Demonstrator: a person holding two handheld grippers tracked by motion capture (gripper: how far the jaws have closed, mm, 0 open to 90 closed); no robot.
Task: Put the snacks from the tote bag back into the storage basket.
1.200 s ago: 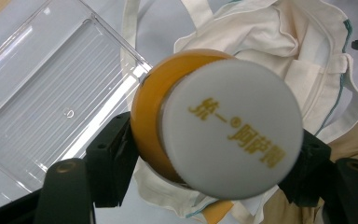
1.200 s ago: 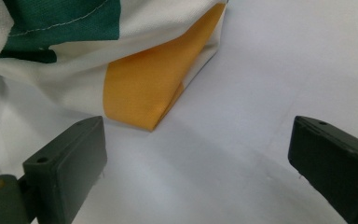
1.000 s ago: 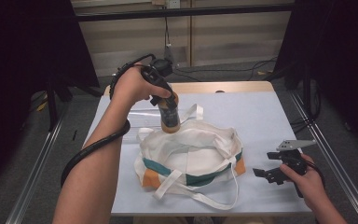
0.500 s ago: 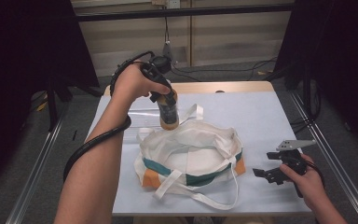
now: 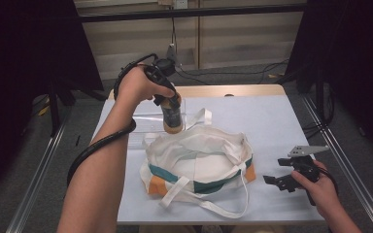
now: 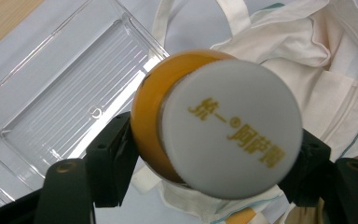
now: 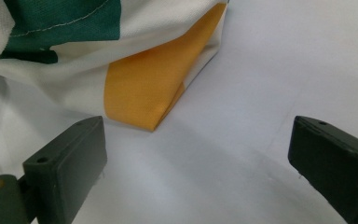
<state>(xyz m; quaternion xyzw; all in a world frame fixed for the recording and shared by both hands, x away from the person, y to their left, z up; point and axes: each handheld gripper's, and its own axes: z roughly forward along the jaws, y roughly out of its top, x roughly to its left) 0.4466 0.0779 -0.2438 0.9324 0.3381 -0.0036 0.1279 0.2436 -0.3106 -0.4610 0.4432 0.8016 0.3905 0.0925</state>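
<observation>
Right tongs (image 5: pixel 278 180) low at about 4 o'clock on the desk (image 5: pixel 272 121), held in the right hand (image 5: pixel 320 187), jaws spread wide with nothing between them; in the right gripper view the tongs (image 7: pixel 196 163) face the orange corner of the tote bag (image 7: pixel 144 88) without touching it. Tote bag (image 5: pixel 199 162) lies at centre of the desk, white cloth with green and orange bands, mouth open upward, long straps trailing to 6 o'clock and one loop toward 12. Left forearm reaches in from 7 o'clock, black cable looped around it. Left tongs (image 5: pixel 172 104) at about 11 o'clock, above the far rim of the bag, clamped on a bottle (image 5: pixel 172 118) held cap-up, orange body, dark band. In the left gripper view the tongs (image 6: pixel 214 154) grip the bottle (image 6: pixel 214 126) on both sides, white cap with gold print facing the camera. Clear plastic tray (image 5: pixel 145 128) sits just beyond the bag at 10 o'clock; the bottle seems raised off the tray, hard to be sure. Bare wood edge at the far side of the desk.
</observation>
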